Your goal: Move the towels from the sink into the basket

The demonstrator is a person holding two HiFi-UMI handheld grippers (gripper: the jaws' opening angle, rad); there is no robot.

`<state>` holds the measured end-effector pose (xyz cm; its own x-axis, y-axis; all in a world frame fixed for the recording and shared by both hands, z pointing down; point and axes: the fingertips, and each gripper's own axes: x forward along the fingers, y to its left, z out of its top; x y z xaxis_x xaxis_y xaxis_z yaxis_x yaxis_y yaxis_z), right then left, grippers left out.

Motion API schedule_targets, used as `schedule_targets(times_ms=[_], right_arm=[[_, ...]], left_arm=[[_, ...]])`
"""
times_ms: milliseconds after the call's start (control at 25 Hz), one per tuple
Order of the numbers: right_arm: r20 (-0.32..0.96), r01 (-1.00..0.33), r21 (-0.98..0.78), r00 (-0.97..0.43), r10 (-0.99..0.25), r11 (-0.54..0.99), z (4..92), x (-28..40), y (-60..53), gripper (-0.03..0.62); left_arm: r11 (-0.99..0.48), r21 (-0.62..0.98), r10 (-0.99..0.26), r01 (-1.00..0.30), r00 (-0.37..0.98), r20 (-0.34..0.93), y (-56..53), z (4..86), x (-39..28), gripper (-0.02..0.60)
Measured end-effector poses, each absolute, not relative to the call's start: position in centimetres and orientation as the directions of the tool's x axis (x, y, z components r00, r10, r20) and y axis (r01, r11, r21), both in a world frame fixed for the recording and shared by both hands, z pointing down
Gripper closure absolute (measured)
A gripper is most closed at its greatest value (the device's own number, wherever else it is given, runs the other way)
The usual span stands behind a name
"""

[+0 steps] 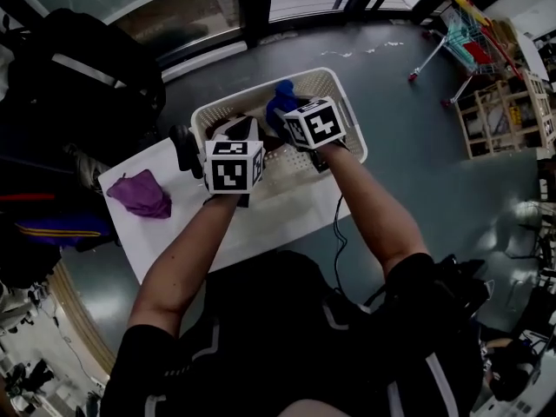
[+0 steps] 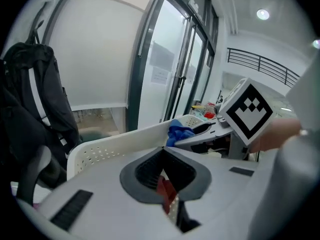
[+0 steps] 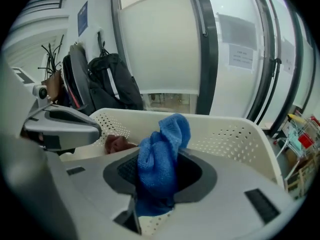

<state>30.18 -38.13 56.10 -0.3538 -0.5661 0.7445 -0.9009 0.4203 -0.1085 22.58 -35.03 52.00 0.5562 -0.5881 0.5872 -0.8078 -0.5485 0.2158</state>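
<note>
Both grippers hang over the white perforated basket (image 1: 261, 94) at the far end of the white table (image 1: 261, 224). My right gripper (image 1: 280, 109) (image 3: 155, 184) is shut on a blue towel (image 3: 160, 159) (image 1: 282, 94) that bunches up above its jaws inside the basket rim (image 3: 235, 129). My left gripper (image 1: 236, 131) (image 2: 167, 184) is shut on a dark red towel (image 2: 164, 188), which also shows in the right gripper view as a reddish lump (image 3: 116, 143). From the left gripper view the blue towel (image 2: 179, 132) shows beside the basket wall (image 2: 115, 144). A purple towel (image 1: 141, 195) lies crumpled on the table's left part.
A black backpack (image 1: 87, 68) (image 2: 30, 119) hangs left of the table by the glass wall. A shopping cart (image 1: 465, 33) and wooden shelving (image 1: 508, 111) stand far right on the grey floor. A cable (image 1: 337, 233) dangles off the table's near edge.
</note>
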Motion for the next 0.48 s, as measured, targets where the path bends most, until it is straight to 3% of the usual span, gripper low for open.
schedule_targets(times_ms=[480], right_arm=[[0.857,-0.919,-0.124,-0.289,-0.427,0.374,64.3,30.5,-38.4,0.432]], left_arm=[[-0.506,0.267,-0.503,-0.820,0.533,0.681,-36.3,58.0,23.4,0.577]])
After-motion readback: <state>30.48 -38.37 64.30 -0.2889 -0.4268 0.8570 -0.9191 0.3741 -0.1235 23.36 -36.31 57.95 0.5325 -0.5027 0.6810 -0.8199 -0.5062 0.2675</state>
